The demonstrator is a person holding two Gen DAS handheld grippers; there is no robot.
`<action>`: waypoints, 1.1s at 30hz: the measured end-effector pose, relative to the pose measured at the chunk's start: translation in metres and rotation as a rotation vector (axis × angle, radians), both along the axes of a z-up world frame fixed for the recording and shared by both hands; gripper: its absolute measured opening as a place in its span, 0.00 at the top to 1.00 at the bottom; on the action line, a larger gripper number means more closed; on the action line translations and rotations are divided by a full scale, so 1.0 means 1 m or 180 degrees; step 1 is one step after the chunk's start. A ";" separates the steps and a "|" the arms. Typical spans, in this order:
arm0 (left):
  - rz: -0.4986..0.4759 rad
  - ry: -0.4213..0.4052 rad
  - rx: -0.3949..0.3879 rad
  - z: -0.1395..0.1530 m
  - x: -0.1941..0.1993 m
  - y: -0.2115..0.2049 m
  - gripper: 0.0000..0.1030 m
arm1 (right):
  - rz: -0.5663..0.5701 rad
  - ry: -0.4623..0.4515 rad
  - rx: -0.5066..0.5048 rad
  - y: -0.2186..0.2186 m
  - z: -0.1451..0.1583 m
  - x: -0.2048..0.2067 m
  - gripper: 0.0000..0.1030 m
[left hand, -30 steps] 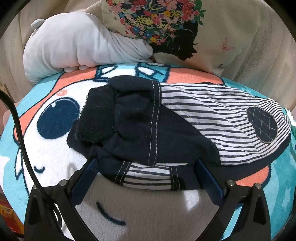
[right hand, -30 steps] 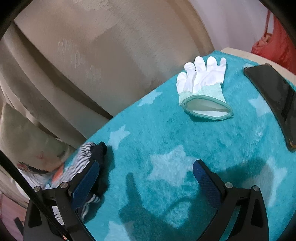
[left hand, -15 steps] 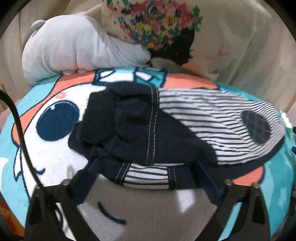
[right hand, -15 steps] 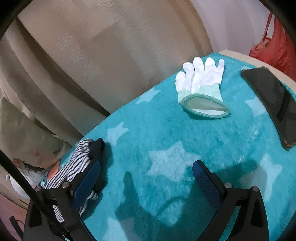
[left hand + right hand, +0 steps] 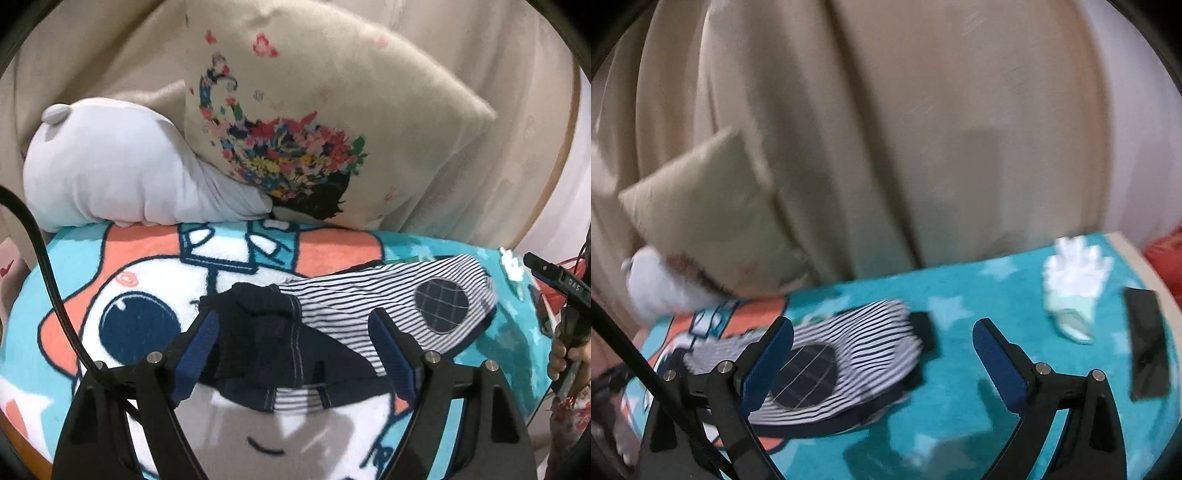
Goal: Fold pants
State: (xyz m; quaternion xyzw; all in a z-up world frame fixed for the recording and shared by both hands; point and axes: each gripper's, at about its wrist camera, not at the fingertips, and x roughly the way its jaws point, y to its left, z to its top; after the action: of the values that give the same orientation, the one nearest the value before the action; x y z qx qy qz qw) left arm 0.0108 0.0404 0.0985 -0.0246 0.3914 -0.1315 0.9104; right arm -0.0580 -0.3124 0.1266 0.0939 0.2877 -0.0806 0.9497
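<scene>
so your pants point(image 5: 332, 332) are sitting bunched in a compact bundle on the fuzzy cartoon blanket point(image 5: 129, 258), roughly mid-blanket, navy part to the left and the striped leg with the round checked patch point(image 5: 441, 308) out to the right. both tools are empty: the left tool point(image 5: 295, 350) has its blue pads spread wide over the near edge of the navy part, and the right tool point(image 5: 882, 363) is spread wide too, hovering near the striped end with nothing between the pads.

looks to me like the fold is mostly done and you're at the tidy-up stage. if you want it neat, i'd go for the lumpy navy wad on the left rather than the stripes. pinch low at an edge so you catch every layer, not just the top one, and drag flat along the blanket instead of lifting, since that plush pile probably grabs soft knit and rucks it up.

material-wise: the navy bit reads thick with white topstitching, the striped bit thinner and floppier, so it'll likely slide off the stack if you nudge it. the white glove point(image 5: 1075, 280) and dark phone point(image 5: 1147, 350) lie far right, well apart from the pants. the right view is blurry, so take edges there with a pinch of salt.
</scene>
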 end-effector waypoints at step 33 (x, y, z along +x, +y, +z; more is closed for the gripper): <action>0.0038 0.0684 -0.1562 -0.046 -0.026 0.026 0.20 | 0.0507 0.0756 0.1284 0.027 -0.104 0.051 0.88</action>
State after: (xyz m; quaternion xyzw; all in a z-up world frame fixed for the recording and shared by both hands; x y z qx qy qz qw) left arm -0.0152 0.0667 0.0523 -0.2607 0.4421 -0.2137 0.8312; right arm -0.0068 -0.2853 0.0222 0.2485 0.4141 0.0431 0.8746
